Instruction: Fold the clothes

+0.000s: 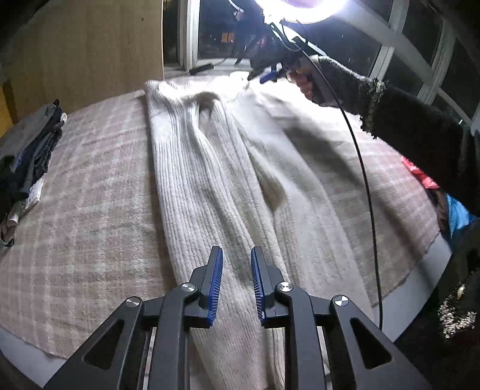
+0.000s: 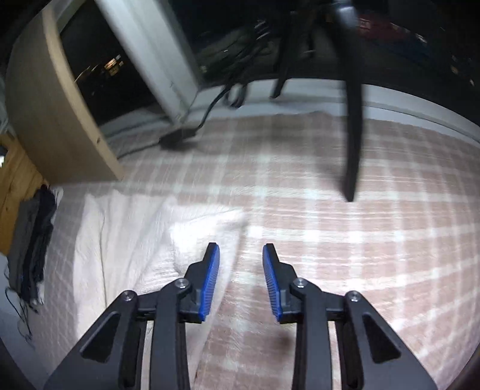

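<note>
My left gripper point(image 1: 237, 267) hovers part-open and empty over the near end of the cream ribbed knit garment point(image 1: 210, 180); my right gripper point(image 2: 241, 264), also part-open and empty, hangs by its far corner. The garment lies lengthwise away from me on the pink plaid blanket point(image 1: 90, 210). I should pinch both ends squarely, keeping edges aligned.

Pink checked blanket point(image 1: 90, 240) on the bed, bright round lamp point(image 1: 303, 9) up high, dark window point(image 1: 219, 33), wooden board point(image 1: 90, 51), black cable point(image 2: 210, 111)
</note>
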`<state>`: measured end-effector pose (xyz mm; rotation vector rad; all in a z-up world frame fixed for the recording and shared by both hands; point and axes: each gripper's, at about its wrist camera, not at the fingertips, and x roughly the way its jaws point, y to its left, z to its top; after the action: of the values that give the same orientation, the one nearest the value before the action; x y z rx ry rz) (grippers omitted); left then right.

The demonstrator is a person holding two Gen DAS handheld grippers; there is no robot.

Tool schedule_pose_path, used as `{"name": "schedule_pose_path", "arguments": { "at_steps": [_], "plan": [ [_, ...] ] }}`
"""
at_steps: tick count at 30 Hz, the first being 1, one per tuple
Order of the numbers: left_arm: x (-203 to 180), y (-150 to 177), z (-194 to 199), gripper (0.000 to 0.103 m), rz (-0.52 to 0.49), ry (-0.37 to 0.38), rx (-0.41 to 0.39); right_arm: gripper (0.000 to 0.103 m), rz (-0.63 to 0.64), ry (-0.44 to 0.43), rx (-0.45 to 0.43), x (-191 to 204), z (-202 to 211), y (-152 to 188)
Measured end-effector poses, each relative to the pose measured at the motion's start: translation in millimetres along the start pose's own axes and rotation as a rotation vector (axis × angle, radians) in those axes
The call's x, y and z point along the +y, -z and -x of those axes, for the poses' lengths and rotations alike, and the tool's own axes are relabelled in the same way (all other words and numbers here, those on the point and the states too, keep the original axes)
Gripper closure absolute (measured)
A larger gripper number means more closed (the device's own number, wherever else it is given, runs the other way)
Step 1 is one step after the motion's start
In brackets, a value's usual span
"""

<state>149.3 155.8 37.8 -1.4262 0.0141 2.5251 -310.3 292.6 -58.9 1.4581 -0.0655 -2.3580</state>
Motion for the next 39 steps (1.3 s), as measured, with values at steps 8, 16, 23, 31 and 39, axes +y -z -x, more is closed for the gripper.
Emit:
{"name": "schedule_pose_path", "arguments": {
  "at_steps": [8,16,23,31,39],
  "plan": [
    [3,-5,4,0.084,0.009,-0.032,-0.010,0.072,0.051,0.090,-0.018,23,-22,-1],
    [54,38,27,0.083,0.142,-0.085,0.050,0.071,0.061,-0.209,0.020,26,59,82],
    [40,57,14,0.072,0.051,0.074,0.126,0.070,-0.061,-0.284,0.143,13,127,248],
    [21,63,18,0.073,-0.079,0.132,0.121,0.069,-0.109,-0.271,0.224,65,129,363],
    [10,55,46,0.097,-0.192,0.104,0.041,0.096,0.026,-0.190,0.171,85,151,359]
  ]
}}
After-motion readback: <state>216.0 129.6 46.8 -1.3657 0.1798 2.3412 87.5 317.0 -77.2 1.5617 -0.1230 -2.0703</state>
